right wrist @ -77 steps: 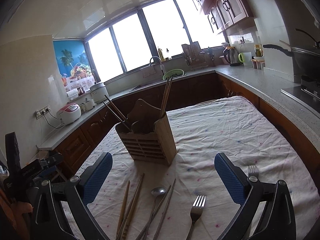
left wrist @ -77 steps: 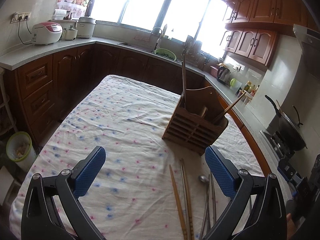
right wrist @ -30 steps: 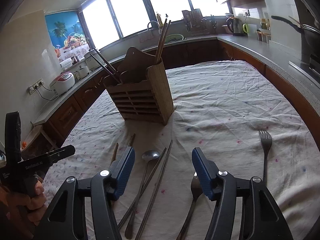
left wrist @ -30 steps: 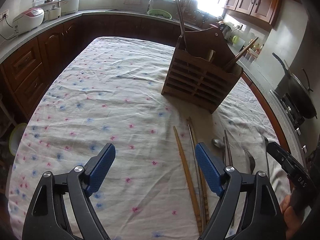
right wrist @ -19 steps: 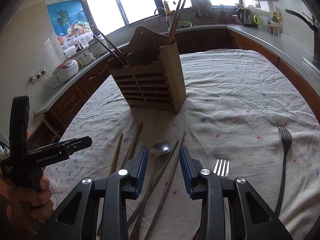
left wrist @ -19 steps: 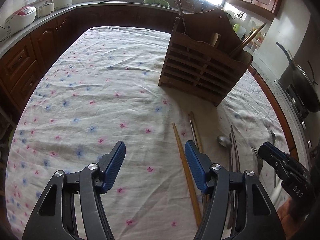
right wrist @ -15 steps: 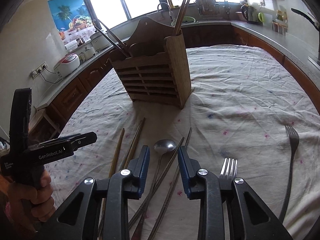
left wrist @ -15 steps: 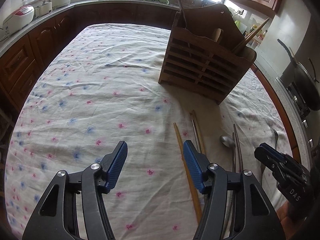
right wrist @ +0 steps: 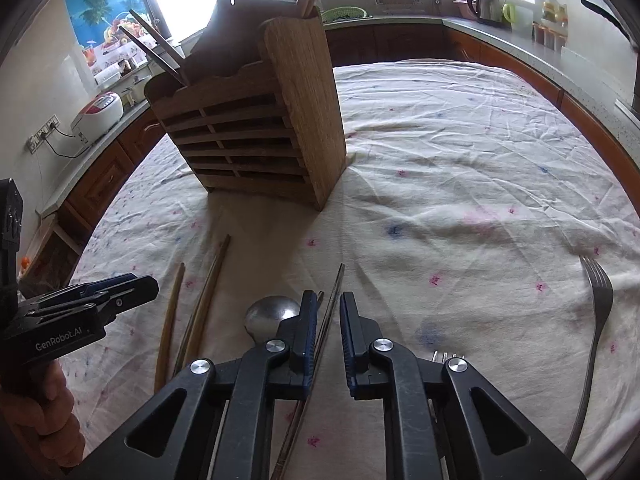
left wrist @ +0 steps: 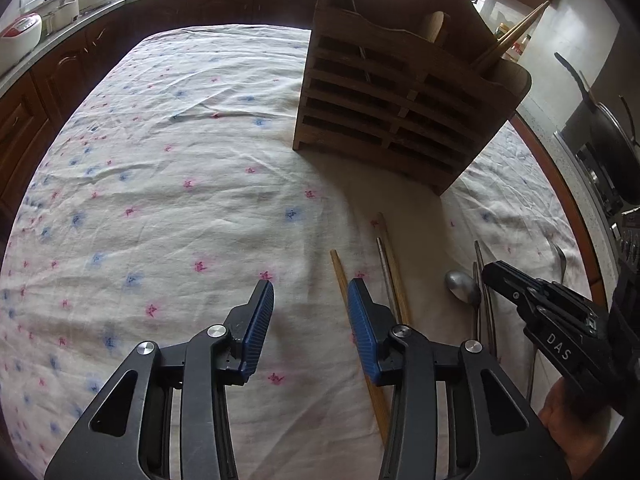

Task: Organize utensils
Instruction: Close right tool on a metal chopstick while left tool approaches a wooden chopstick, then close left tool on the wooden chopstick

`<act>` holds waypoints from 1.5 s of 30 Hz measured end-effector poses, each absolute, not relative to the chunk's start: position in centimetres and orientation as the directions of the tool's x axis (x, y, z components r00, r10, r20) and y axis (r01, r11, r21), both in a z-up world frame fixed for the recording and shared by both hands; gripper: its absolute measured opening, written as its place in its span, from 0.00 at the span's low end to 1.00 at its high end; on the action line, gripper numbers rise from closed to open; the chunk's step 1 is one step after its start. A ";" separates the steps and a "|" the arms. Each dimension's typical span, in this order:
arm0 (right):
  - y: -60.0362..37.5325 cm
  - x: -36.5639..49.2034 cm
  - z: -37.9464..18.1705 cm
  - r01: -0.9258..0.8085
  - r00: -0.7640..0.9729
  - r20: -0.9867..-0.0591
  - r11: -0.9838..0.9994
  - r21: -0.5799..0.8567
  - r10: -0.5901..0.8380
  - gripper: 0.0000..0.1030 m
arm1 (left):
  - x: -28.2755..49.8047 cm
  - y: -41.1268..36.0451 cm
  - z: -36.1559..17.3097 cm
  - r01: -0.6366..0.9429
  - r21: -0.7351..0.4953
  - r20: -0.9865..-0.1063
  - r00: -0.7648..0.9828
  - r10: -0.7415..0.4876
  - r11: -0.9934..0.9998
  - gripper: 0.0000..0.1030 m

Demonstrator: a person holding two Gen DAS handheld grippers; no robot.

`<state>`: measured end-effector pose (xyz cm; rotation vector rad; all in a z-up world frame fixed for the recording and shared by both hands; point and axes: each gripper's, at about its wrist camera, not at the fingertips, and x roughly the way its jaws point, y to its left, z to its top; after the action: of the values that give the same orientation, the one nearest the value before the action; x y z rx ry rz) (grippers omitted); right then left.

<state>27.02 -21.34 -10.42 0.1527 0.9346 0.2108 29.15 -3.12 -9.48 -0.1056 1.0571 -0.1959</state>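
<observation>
A few chopsticks already stand in my holder (right wrist: 256, 132); in front of it chopsticks (left wrist: 394, 268), a spoon (right wrist: 269, 317) and 2 forks (right wrist: 596, 312) lie on the cloth (right wrist: 460, 168). My right gripper (right wrist: 325, 322) is closing, nearly clenched, around a metal chopstick (right wrist: 334, 300), not yet pinching. My left gripper (left wrist: 310, 310) is closing too, empty, beside a wooden chopstick (left wrist: 340, 272).

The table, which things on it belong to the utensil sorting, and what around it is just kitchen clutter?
For the job:
wooden holder
wooden chopsticks
metal chopsticks
spoon
forks

Just lying about:
rice cooker
kettle
pan
</observation>
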 end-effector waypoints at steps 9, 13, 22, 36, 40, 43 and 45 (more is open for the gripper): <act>-21.0 28.4 -11.3 -0.117 0.567 -0.789 0.971 0.207 0.237 0.06 | 30.3 -5.2 -10.0 0.169 -0.131 -0.860 0.471 -0.197 0.977 0.32; -21.0 28.7 -11.3 -0.120 0.565 -0.789 0.970 0.210 0.241 0.06 | 30.1 -6.3 -10.1 0.216 -0.036 -0.858 0.495 -0.141 0.976 0.24; -21.1 29.3 -11.2 -0.112 0.551 -0.799 0.970 0.216 0.242 0.05 | 30.1 -6.7 -10.1 0.253 0.007 -0.862 0.491 -0.122 0.967 0.15; -21.1 27.9 -9.2 -0.146 0.594 -0.747 0.953 0.264 0.298 0.04 | 27.8 -2.8 -8.2 0.204 -0.200 -0.810 0.516 -0.279 0.958 0.04; -21.3 26.7 -7.0 -0.169 0.622 -0.710 0.942 0.291 0.330 0.04 | 26.4 -1.1 -5.8 0.190 -0.232 -0.776 0.556 -0.299 0.954 0.04; -21.4 25.6 -5.3 -0.186 0.647 -0.678 0.935 0.303 0.349 0.04 | 25.2 -0.2 -3.7 0.193 -0.251 -0.746 0.586 -0.317 0.948 0.04; -21.4 24.9 -4.2 -0.199 0.663 -0.657 0.931 0.307 0.359 0.04 | 24.3 0.0 -2.2 0.202 -0.257 -0.723 0.609 -0.327 0.945 0.04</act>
<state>24.91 -21.42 -4.17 0.2165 0.7855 0.3182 24.35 0.03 -2.16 -0.1550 0.8644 -0.3066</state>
